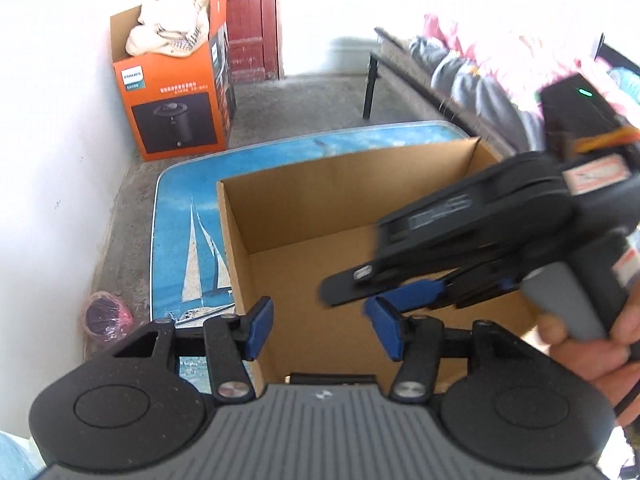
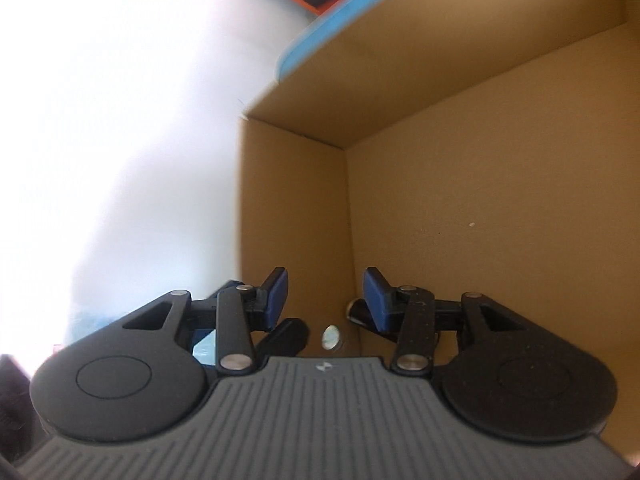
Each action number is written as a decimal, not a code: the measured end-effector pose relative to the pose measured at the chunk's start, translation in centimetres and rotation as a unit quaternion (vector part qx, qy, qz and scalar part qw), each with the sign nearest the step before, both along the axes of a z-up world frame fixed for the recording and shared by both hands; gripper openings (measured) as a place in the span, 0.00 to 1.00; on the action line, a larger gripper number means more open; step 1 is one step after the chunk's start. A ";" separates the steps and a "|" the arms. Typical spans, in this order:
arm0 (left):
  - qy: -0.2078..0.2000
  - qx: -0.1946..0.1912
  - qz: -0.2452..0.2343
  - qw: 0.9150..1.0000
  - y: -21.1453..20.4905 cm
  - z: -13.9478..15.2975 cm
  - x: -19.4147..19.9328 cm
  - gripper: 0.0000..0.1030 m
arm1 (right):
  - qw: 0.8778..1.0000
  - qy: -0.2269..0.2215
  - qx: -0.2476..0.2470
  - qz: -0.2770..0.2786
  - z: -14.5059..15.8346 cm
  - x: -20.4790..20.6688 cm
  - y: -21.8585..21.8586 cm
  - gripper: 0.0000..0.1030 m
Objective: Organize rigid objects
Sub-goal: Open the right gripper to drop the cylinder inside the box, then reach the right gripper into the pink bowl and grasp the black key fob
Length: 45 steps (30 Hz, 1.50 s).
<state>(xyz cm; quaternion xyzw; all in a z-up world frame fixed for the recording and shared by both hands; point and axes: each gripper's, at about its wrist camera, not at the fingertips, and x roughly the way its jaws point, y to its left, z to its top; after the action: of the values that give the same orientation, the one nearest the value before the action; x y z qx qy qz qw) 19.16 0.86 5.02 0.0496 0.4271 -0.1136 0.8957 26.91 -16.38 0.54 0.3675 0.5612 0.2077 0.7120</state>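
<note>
An open brown cardboard box (image 1: pixel 320 200) stands on a blue table with a sailboat print (image 1: pixel 188 248). My left gripper (image 1: pixel 320 328) is open and empty, above the box's near left part. My right gripper (image 2: pixel 325 294) is open over the inside of the box (image 2: pixel 460 200); it also shows in the left wrist view (image 1: pixel 404 296), blurred, coming in from the right, held by a hand (image 1: pixel 592 344). Below its fingers lie dark objects (image 2: pixel 288 338) and a small shiny round thing (image 2: pixel 331 336), too hidden to identify.
An orange Philips carton (image 1: pixel 176 96) with cloth in it stands on the floor by the white wall. A pink basket (image 1: pixel 106 314) sits on the floor left of the table. A bench with clothes (image 1: pixel 472 76) is at the back right, before a red door (image 1: pixel 244 12).
</note>
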 end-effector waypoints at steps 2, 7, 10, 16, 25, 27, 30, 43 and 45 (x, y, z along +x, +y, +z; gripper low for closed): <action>-0.010 -0.015 -0.004 1.000 0.1 0.9 -1.3 0.54 | 0.999 -0.029 0.014 -0.006 1.8 -2.2 -1.5 0.40; -0.038 -0.053 -0.032 0.997 -0.2 2.7 -5.5 0.58 | 0.994 -0.101 0.034 -0.016 5.6 -8.2 -5.8 0.41; -0.047 -0.071 -0.056 0.995 -1.3 2.8 -7.8 0.61 | 0.988 -0.147 0.021 -0.032 6.5 -12.5 -7.9 0.41; -0.030 -0.087 -0.110 0.990 -5.3 -0.7 -10.7 0.61 | 0.980 -0.178 -0.054 -0.069 4.3 -18.8 -11.7 0.40; -0.033 -0.021 -0.162 0.986 -12.6 -6.8 -12.0 0.47 | 0.988 -0.110 -0.068 -0.081 -4.7 -17.3 -12.9 0.33; -0.025 -0.015 -0.167 0.985 -13.6 -7.7 -11.5 0.42 | 0.991 -0.091 -0.057 -0.085 -5.7 -16.6 -13.0 0.31; 0.003 -0.015 -0.161 0.987 -14.3 -8.8 -10.0 0.35 | 0.993 -0.064 -0.041 -0.089 -6.2 -16.4 -13.3 0.29; 0.078 -0.061 -0.140 0.985 -13.6 -10.7 -7.0 0.27 | 0.994 -0.032 0.041 -0.097 -6.7 -16.1 -14.0 0.26; 0.081 -0.062 -0.136 0.985 -13.5 -10.7 -7.0 0.26 | 0.994 -0.032 0.026 -0.103 -6.7 -15.9 -14.0 0.26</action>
<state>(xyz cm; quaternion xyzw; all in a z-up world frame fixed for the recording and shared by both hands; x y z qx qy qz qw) 12.19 -12.68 -5.73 0.0423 0.4798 -0.2644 0.8355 11.02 -30.41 -6.15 0.4350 0.4917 0.1601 0.7372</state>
